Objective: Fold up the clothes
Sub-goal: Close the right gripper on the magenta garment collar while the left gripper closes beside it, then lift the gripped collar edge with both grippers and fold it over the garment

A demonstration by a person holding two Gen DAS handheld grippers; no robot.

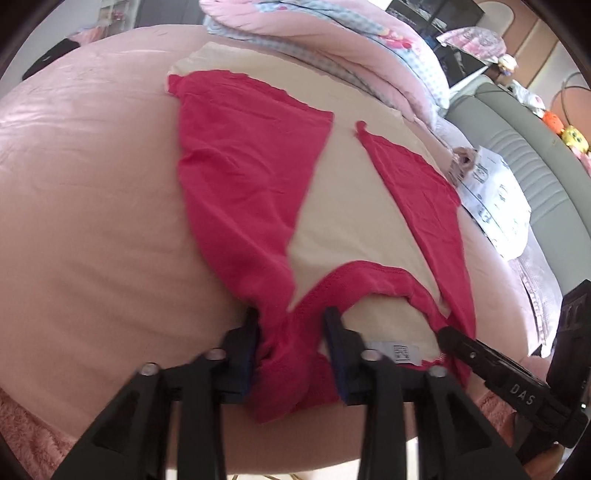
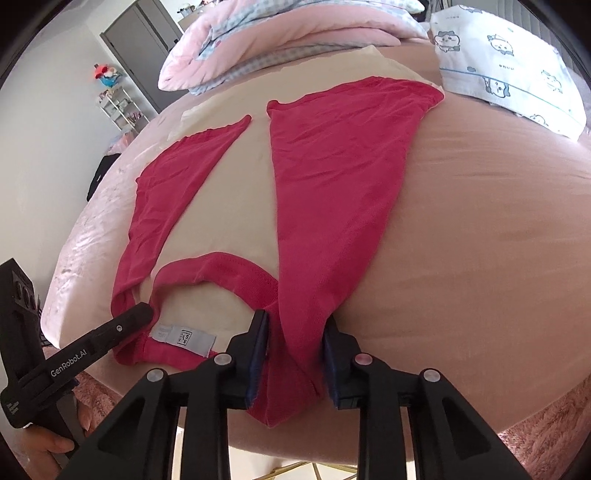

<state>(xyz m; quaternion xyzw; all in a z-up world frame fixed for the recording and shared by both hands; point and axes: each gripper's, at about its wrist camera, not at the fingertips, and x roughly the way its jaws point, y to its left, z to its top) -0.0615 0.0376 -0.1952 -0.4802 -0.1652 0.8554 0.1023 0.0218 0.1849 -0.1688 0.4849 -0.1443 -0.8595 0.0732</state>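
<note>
A beige shirt (image 1: 351, 206) with red sleeves and a red collar (image 2: 218, 260) lies flat on a pink bed (image 1: 92, 221), neck end toward me. A white label (image 2: 184, 338) shows inside the collar. My left gripper (image 1: 291, 332) is shut on bunched red fabric at the shoulder left of the collar. My right gripper (image 2: 295, 332) is shut on the red shoulder fabric right of the collar. In the left wrist view, a right gripper finger (image 1: 454, 339) shows at the collar's far side. In the right wrist view, a left gripper finger (image 2: 140, 314) touches the collar's left end.
A folded pink and checked duvet (image 2: 295, 33) lies at the bed's far end, and a white printed pillow (image 2: 498, 62) sits to the right of the shirt. A grey headboard (image 1: 517, 166) lines one side. A fluffy pink blanket (image 2: 535, 443) hangs at the near edge. A hand (image 2: 48, 454) holds the left gripper.
</note>
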